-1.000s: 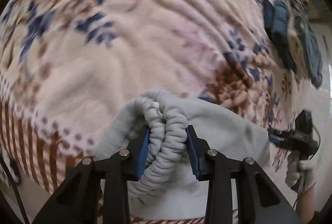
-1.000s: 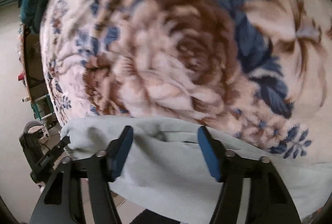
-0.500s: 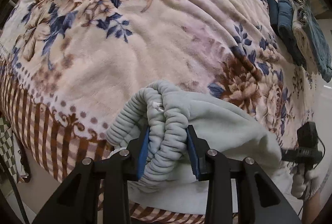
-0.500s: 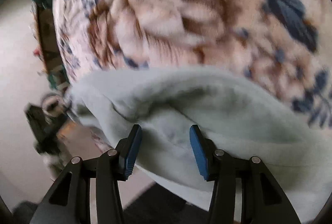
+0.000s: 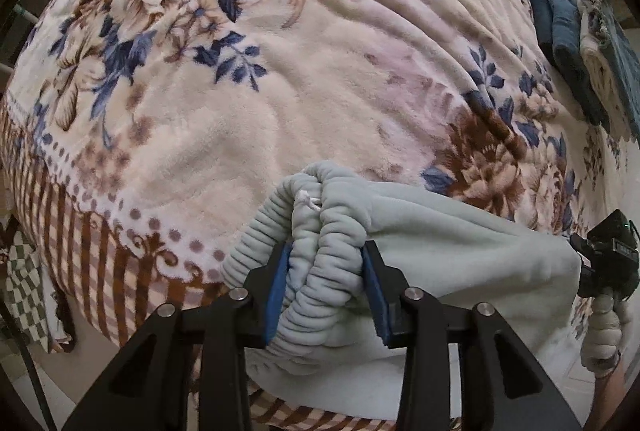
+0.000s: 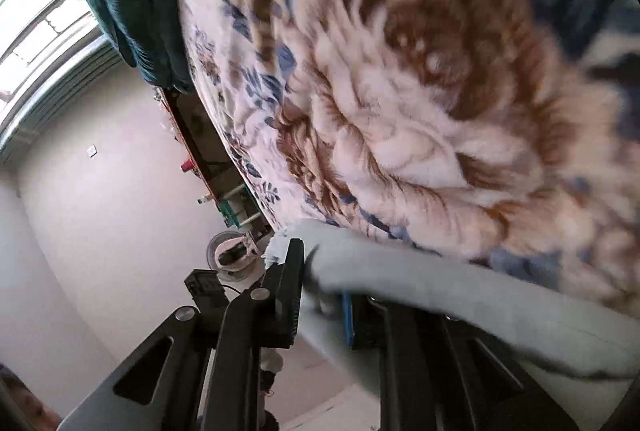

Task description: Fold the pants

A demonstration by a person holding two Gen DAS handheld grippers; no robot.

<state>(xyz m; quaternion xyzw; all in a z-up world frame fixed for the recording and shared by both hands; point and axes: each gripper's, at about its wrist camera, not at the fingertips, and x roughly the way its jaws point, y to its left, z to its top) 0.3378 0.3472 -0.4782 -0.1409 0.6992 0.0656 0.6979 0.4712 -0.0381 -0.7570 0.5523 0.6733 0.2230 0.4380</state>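
- Pants (image 5: 440, 243), pale grey fleece, hung over the near edge of the bed in the left wrist view, their bunched elastic waistband clamped between the blue pads of the left gripper (image 5: 326, 283). The jaws were closed on that thick roll, only as far apart as the roll itself.
- Compared with a second earlier, this grip looked unchanged, but more of the floral blanket (image 5: 280, 71) had come into sight beyond it. I judged the left gripper had been pulled back toward the near side with the waistband.
- At the right edge of the same view, the right gripper (image 5: 608, 259) sat at the far right end of the cloth, which ran between the two grippers.
- In the right wrist view, the pants (image 6: 460, 295) lay blurred across the right gripper (image 6: 320, 303). Half a second before, its jaws had stood wide over the cloth; now they had narrowed onto a fold of it.
- The view had also rolled hard, with wall and window showing at the left. I took this as the leg end being seized and lifted.
- With both ends held, the next step was probably to spread the pants flat on the blanket. A loose right grip could spoil that.
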